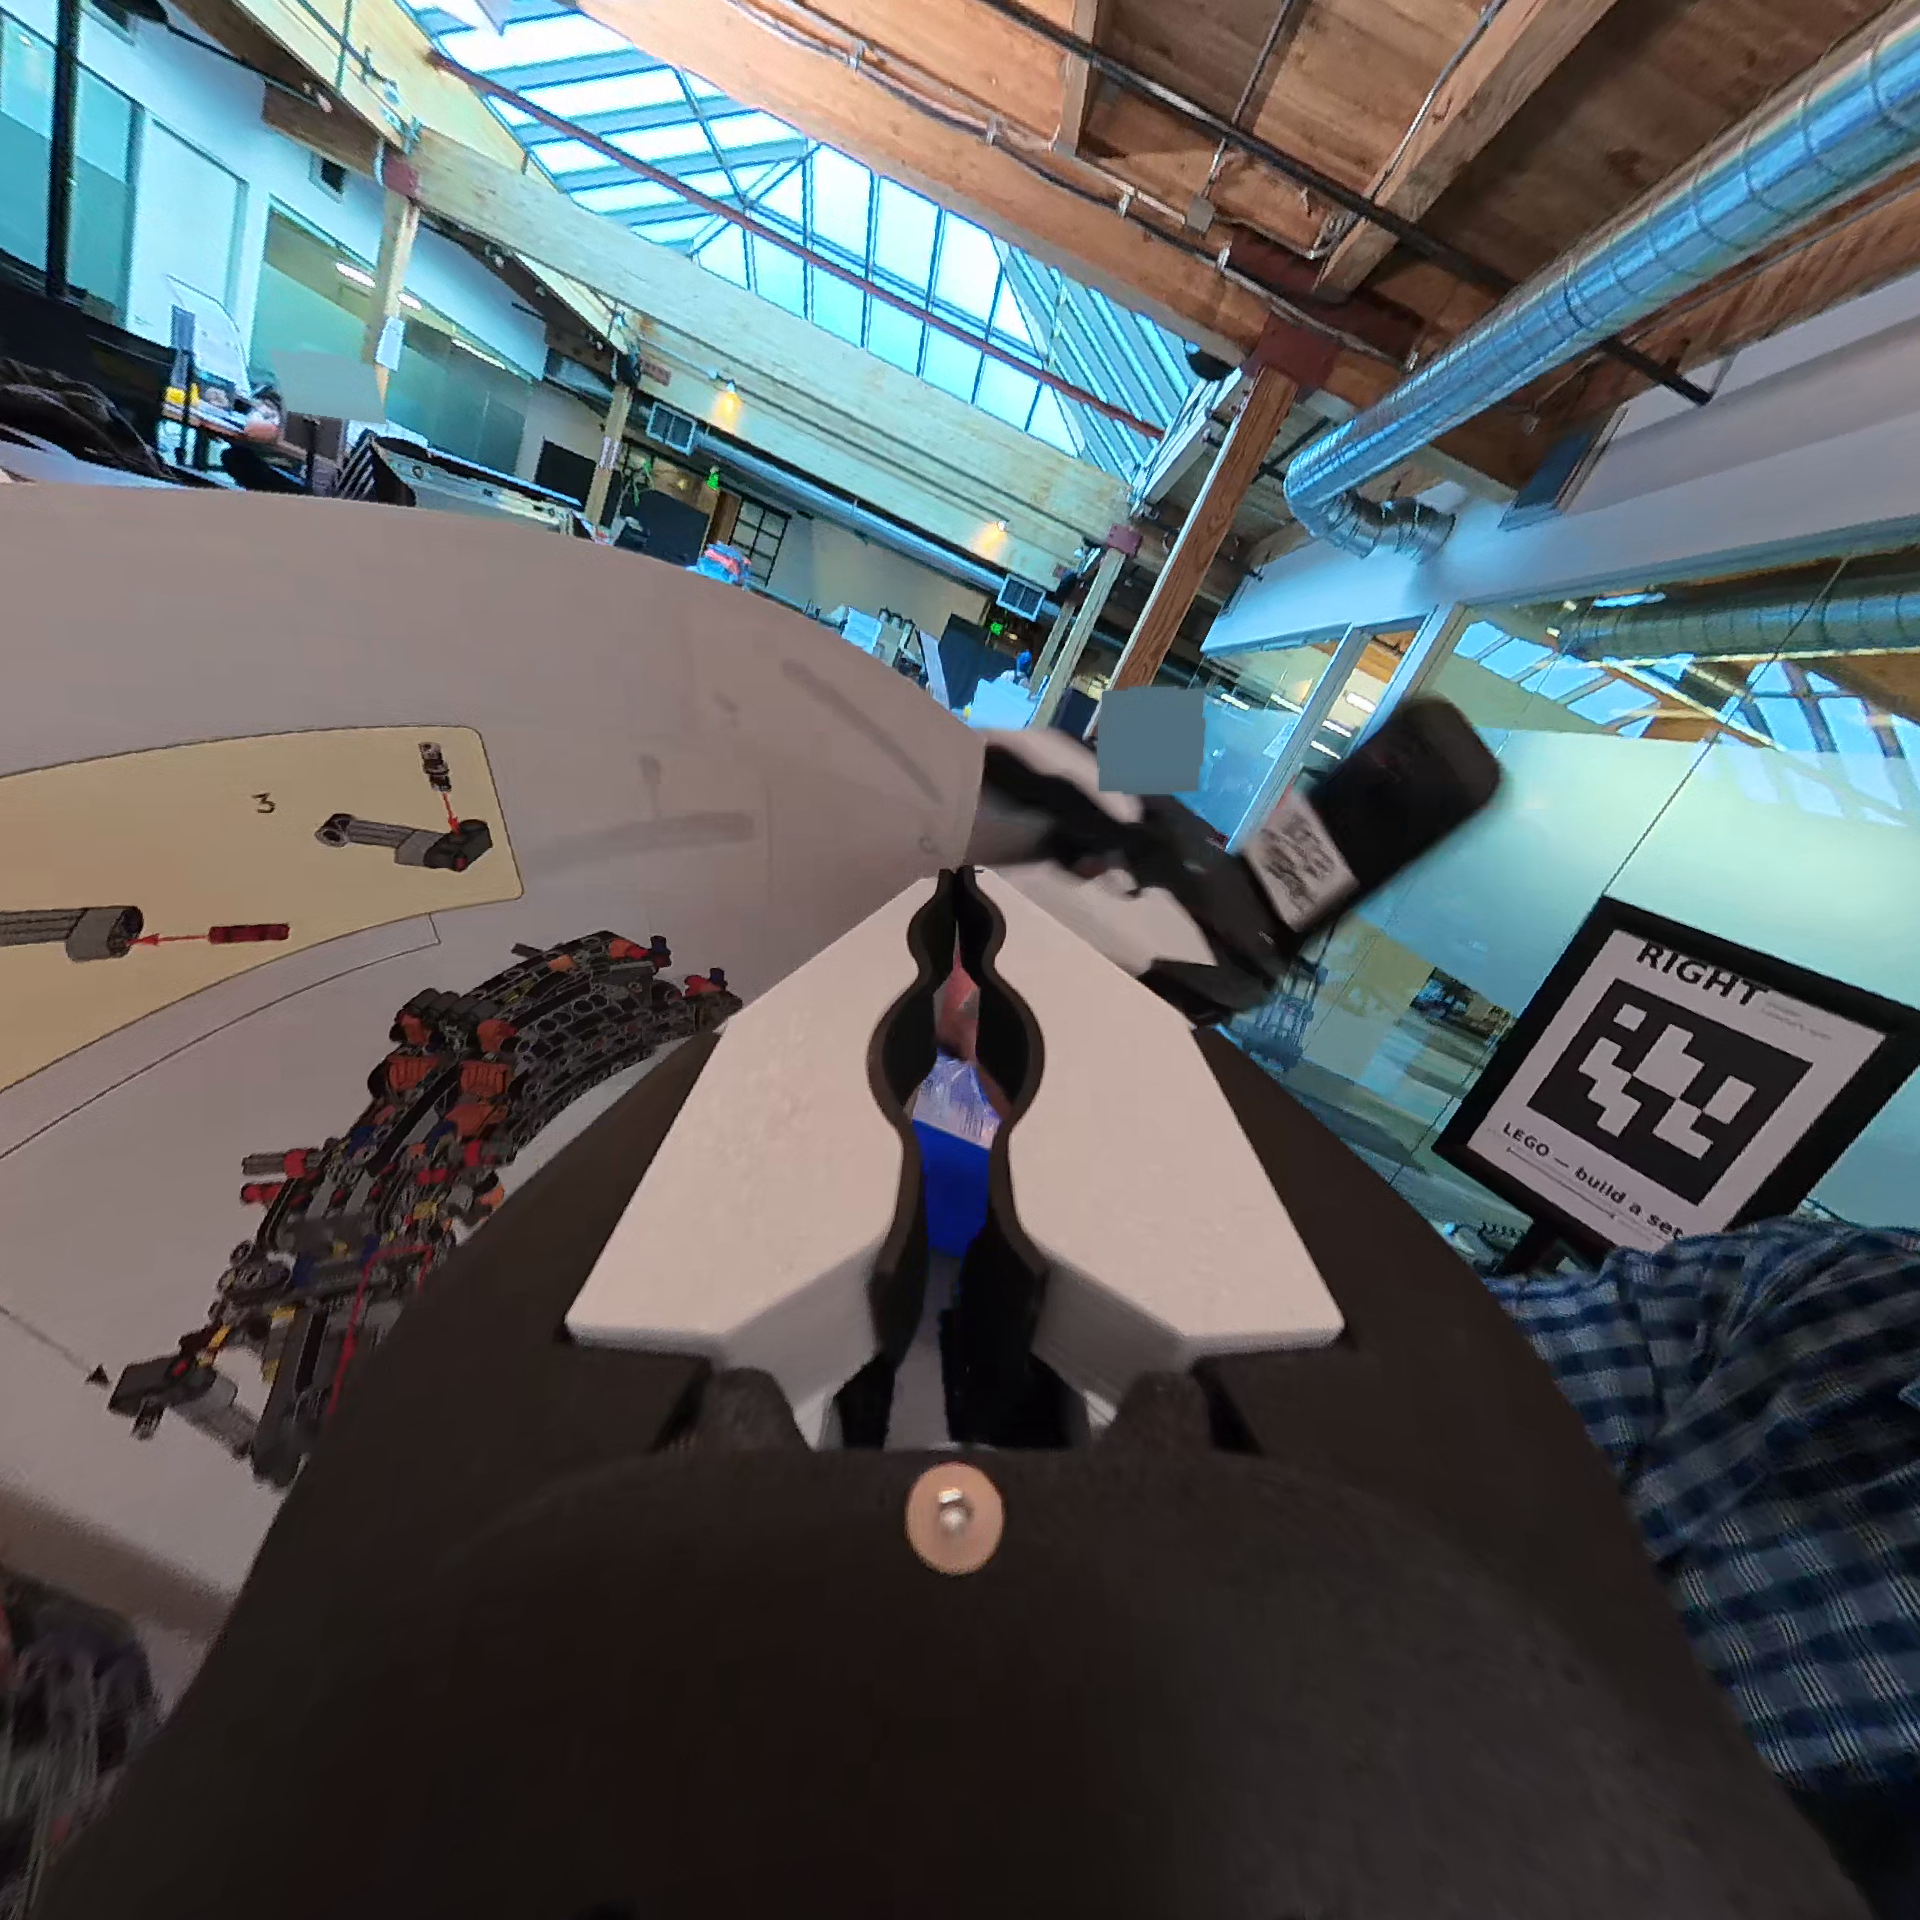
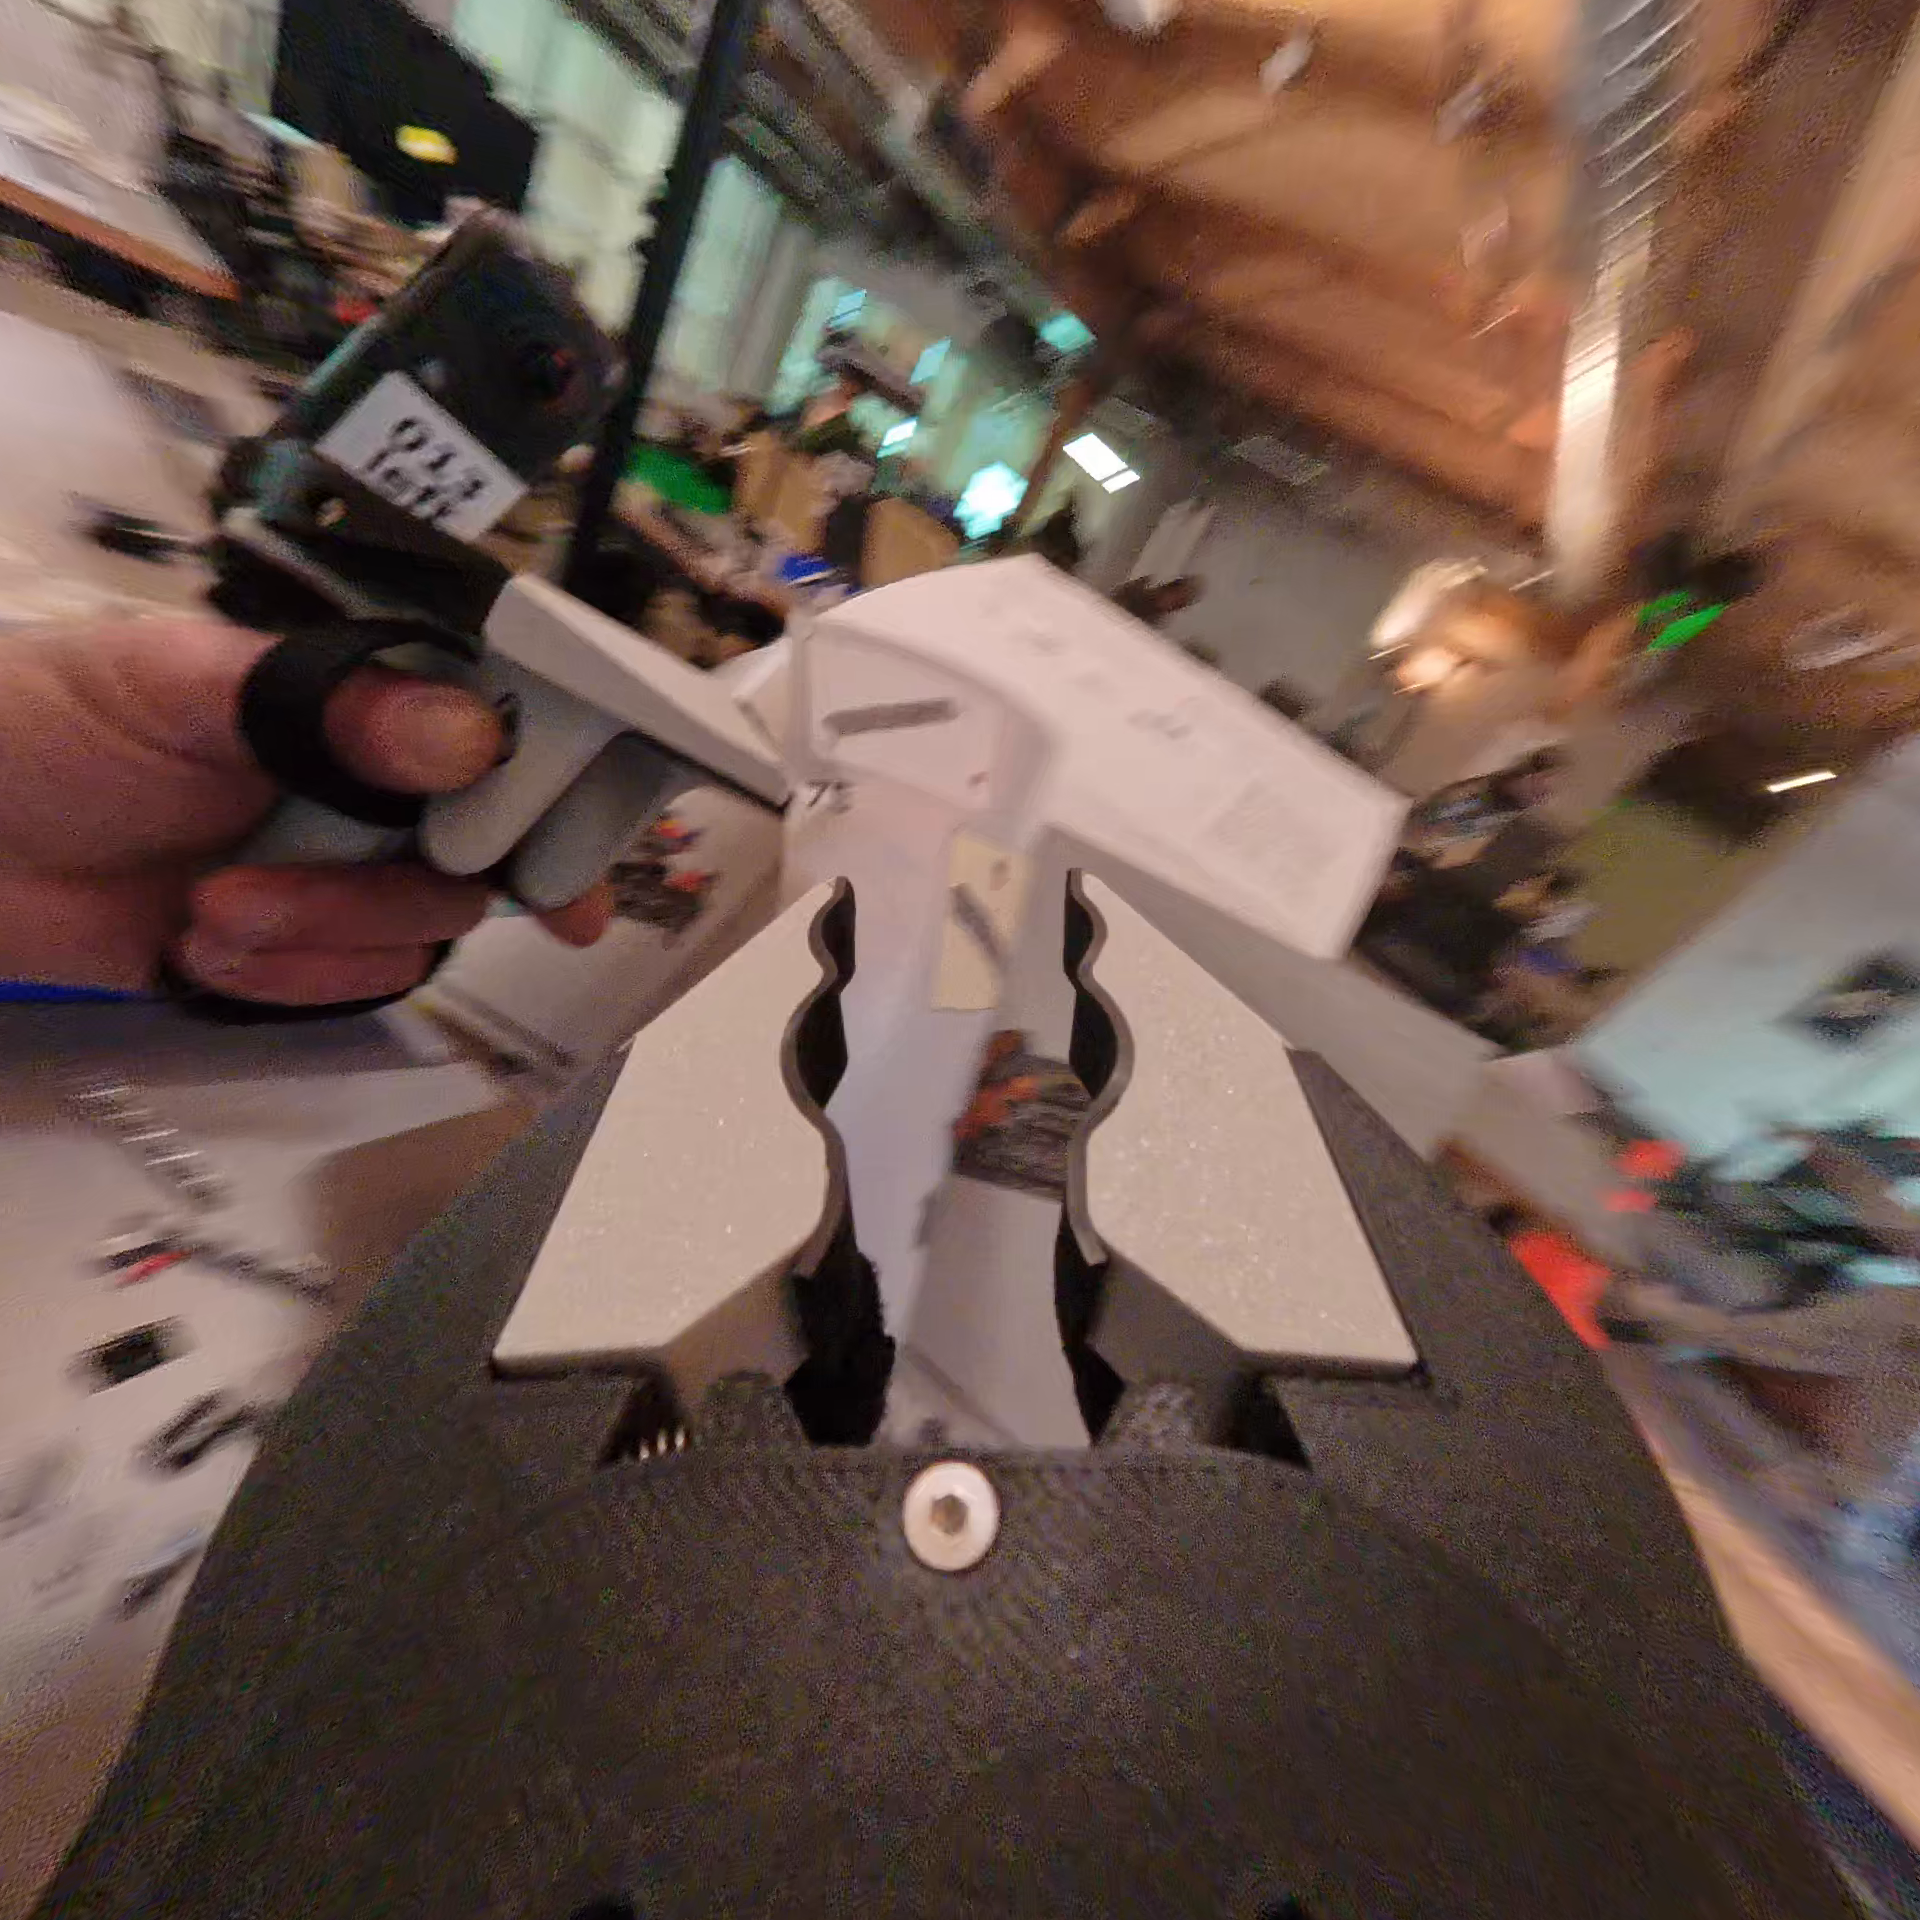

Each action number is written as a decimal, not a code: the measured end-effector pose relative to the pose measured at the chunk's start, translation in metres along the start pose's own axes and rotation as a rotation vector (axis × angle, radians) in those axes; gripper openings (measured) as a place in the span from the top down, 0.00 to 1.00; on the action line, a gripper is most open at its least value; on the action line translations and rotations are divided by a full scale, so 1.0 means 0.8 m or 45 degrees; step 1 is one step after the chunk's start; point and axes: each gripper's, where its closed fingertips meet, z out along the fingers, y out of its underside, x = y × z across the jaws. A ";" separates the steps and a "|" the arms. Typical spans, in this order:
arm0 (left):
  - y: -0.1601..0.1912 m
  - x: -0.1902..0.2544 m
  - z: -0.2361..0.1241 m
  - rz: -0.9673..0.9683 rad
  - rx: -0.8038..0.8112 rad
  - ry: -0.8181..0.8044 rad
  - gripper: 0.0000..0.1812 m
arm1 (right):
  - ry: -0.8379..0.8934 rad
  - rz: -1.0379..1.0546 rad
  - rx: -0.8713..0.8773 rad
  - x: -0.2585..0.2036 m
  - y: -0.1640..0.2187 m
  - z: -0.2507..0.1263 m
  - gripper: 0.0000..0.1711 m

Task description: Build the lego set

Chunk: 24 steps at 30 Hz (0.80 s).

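Note:
My left gripper [image 1: 956, 883] is shut, its tips pinching the edge of a white page of the instruction booklet [image 1: 520, 644] and holding it lifted and curved. The page shows printed build steps and a picture of a dark and orange model [image 1: 468, 1122]. In the right wrist view, a hand [image 2: 125, 790] holds that left gripper [image 2: 781, 795] closed on the page [image 2: 1091, 707]. My right gripper [image 2: 956, 894] is open, and part of the lifted paper lies between its jaws. Its black body [image 1: 1382, 800] shows blurred just past the page edge.
A framed sign with a black-and-white marker [image 1: 1683, 1081] stands at the right. A blue checked sleeve [image 1: 1766, 1455] is at the lower right. Blurred dark and orange Lego parts [image 2: 1558, 1268] lie at the right of the right wrist view, which is motion-blurred.

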 end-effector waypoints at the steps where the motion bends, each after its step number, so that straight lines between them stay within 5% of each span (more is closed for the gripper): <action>1: 0.000 0.002 -0.004 0.003 -0.009 -0.005 1.00 | -0.113 0.066 -0.023 -0.015 0.009 0.009 0.81; 5: -0.005 0.014 -0.031 0.032 -0.015 -0.016 1.00 | -0.280 0.157 0.010 -0.051 0.023 0.033 0.93; 10: -0.008 -0.003 -0.065 0.046 0.010 -0.150 1.00 | -0.368 0.211 0.019 -0.085 0.021 0.066 0.94; 14: -0.011 -0.029 -0.087 0.050 0.030 -0.296 0.85 | -0.387 0.229 -0.007 -0.093 0.027 0.091 0.94; 24: -0.019 -0.089 -0.095 -0.022 0.117 -0.455 0.76 | -0.491 0.355 0.014 -0.086 0.050 0.104 0.98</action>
